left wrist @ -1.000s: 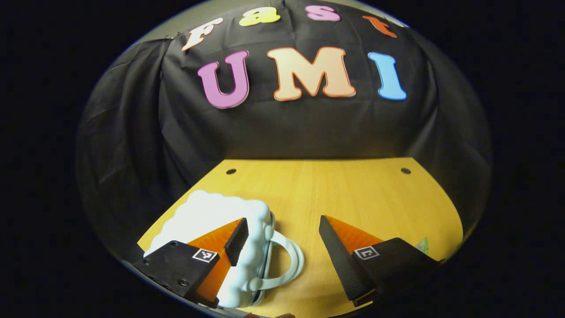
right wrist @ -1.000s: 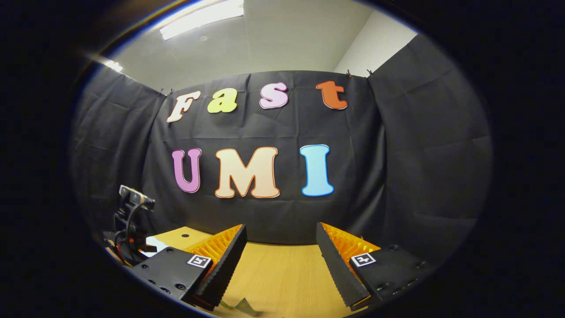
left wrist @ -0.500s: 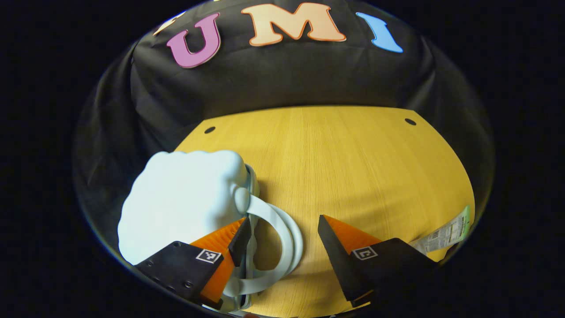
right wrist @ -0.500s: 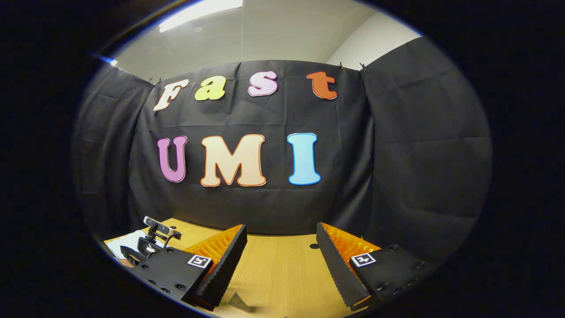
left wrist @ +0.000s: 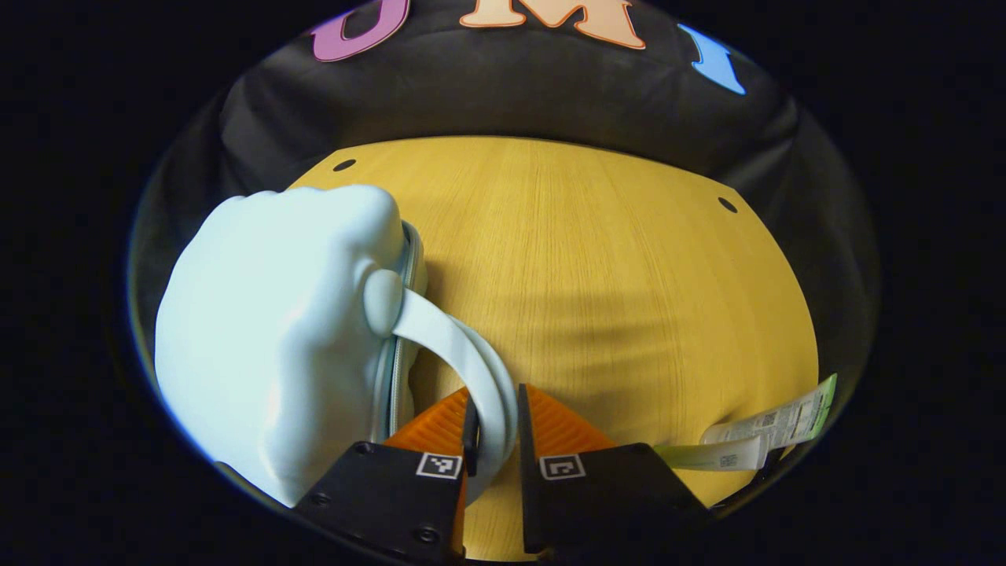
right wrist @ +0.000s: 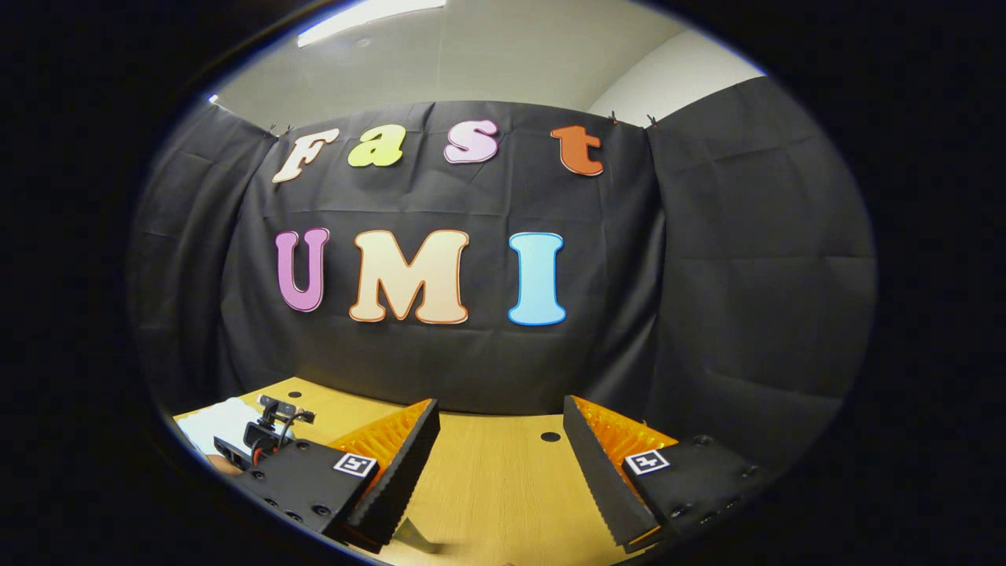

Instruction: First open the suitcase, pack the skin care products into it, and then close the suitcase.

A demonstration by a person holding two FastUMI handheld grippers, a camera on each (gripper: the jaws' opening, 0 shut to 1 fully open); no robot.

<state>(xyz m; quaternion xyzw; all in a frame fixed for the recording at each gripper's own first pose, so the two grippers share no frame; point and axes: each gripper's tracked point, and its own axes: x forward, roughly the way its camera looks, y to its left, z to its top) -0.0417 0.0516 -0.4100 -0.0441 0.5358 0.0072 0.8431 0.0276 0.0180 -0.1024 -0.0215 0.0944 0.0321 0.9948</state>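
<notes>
A pale blue puffy suitcase (left wrist: 275, 322) lies on the wooden table (left wrist: 613, 259) at the left of the left gripper view, its two halves together along the zip seam. Its curved handle (left wrist: 448, 338) arches out to the right and runs between the fingers of my left gripper (left wrist: 495, 401), which is shut on it. A white and green skin care packet (left wrist: 770, 436) lies flat near the table's right front edge. My right gripper (right wrist: 501, 409) hangs open above the table, facing the wall, with nothing between its fingers. A packet's corner (right wrist: 416, 538) peeks out below it.
Far left in the right gripper view, the other gripper (right wrist: 267, 428) sits over a strip of the suitcase (right wrist: 212, 417). Small dark holes (left wrist: 728, 205) mark the table's back corners. The black cloth wall (right wrist: 707, 314) closes in the back and sides.
My left gripper has dropped closer to the suitcase and shut on its handle; half a second ago it stood open around it. The right gripper has hardly moved.
</notes>
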